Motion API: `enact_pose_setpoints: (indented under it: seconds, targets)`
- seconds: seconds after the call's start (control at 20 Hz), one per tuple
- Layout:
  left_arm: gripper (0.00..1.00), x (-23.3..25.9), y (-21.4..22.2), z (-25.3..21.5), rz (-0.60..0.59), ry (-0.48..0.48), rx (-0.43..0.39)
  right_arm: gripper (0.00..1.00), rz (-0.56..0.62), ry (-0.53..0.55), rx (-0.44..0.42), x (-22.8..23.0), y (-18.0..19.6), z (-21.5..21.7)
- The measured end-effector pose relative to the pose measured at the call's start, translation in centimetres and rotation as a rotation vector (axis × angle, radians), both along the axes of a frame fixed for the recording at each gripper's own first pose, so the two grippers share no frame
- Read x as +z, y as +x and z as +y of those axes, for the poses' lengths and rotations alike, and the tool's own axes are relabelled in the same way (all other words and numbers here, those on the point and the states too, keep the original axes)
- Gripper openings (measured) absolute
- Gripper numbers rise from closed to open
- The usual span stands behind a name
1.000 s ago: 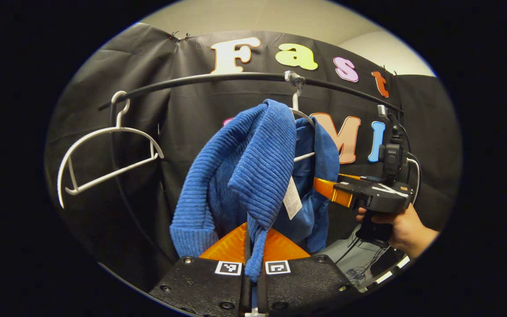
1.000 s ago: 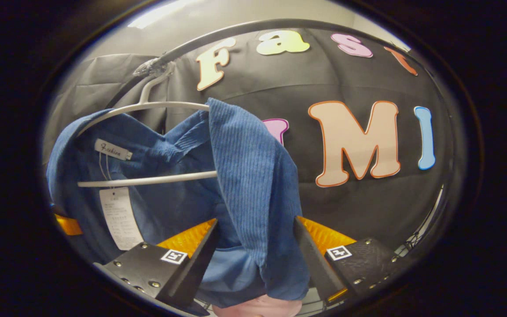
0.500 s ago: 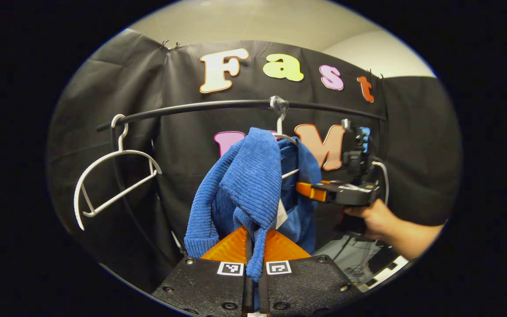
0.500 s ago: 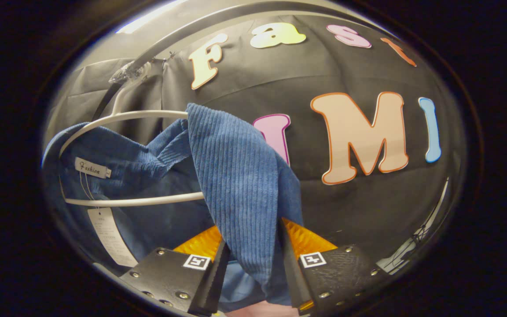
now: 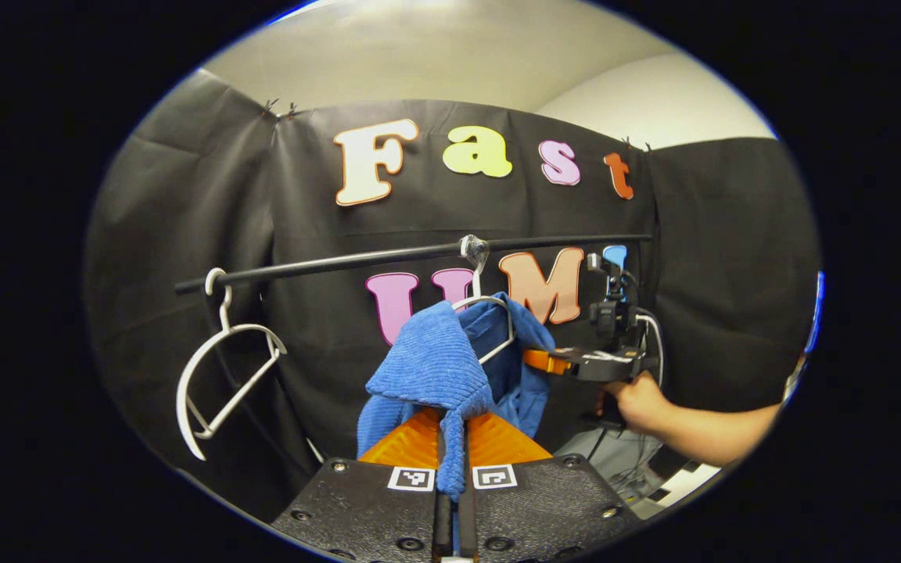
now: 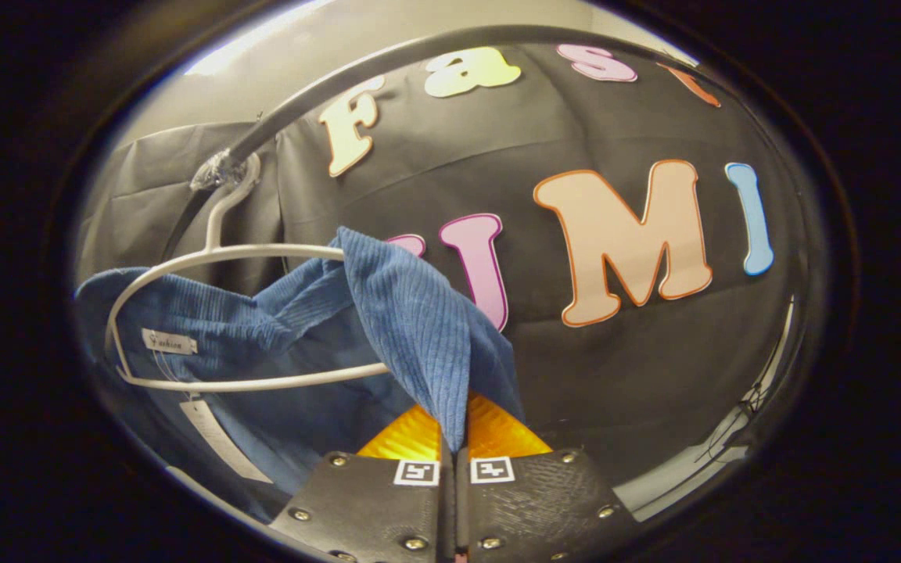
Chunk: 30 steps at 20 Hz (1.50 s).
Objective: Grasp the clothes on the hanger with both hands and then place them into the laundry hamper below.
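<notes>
Blue garment [image 5: 439, 367] gripped on both sides, part-way off its hanger [image 6: 216, 258].
Left hand-held gripper [image 5: 451, 438] and right hand-held gripper [image 6: 454, 438] each clamp a fold at frame bottom, likely to slide it free evenly.

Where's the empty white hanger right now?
In the left gripper view, the empty hanger hangs at the rail's left end, left of the blue garment.

No text can be read. A script word is printed on the blue garment's [image 6: 388, 328] collar label [image 6: 168, 342], too small; the hang tag [image 6: 220, 442] print is blurred.
</notes>
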<state>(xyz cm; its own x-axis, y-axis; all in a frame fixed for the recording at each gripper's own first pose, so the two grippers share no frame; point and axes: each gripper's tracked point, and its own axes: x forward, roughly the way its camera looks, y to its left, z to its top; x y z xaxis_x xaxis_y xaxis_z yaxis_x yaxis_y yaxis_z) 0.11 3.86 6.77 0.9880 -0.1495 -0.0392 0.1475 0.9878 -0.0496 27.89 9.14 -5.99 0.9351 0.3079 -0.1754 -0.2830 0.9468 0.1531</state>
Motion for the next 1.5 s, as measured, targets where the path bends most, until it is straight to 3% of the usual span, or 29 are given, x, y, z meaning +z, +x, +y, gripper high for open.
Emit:
enact_pose_setpoints:
  seconds: [0.1, 0.2, 0.25, 0.5, 0.65, 0.8, 0.95, 1.05, 1.5]
  targets:
    - [0.04, -0.8, -0.6, 0.8, 0.038, -0.012, 0.018, 0.0, 0.011, 0.014, 0.057, -0.1, -1.2, 0.9]
    - [0.04, -0.8, -0.8, 1.5, 0.042, -0.012, 0.026, 0.05, 0.022, 0.0, 0.057, -0.2, -1.1, 0.8]
    - [0.01, -0.6, -1.0, 2.0, 0.036, 0.007, 0.034, 0.0, 0.017, -0.005, 0.051, 0.0, -1.2, 0.5]
    - [0.01, -1.6, -0.2, 5.2, 0.051, 0.065, 0.079, 0.0, -0.003, -0.051, 0.012, -0.1, -0.9, 0.1]
    - [0.06, -1.0, 0.8, 7.4, 0.02, 0.113, 0.11, 0.0, -0.016, -0.053, -0.038, 0.3, 0.0, -0.6]
    - [0.04, 0.5, 2.1, 10.1, -0.025, 0.162, 0.142, 0.0, -0.031, -0.041, -0.098, 1.2, 1.5, -2.0]
    - [0.0, 1.5, 4.4, 12.5, -0.02, 0.054, 0.155, 0.0, -0.054, -0.046, -0.126, 2.0, 3.4, -2.7]
    - [0.05, 1.5, 6.3, 13.8, -0.034, 0.063, 0.17, 0.0, -0.077, -0.042, -0.146, 2.6, 4.7, -2.8]
    - [0.01, -1.6, 13.1, 12.6, 0.015, -0.085, 0.124, 0.0, -0.062, -0.021, -0.209, 1.9, 6.4, -3.2]
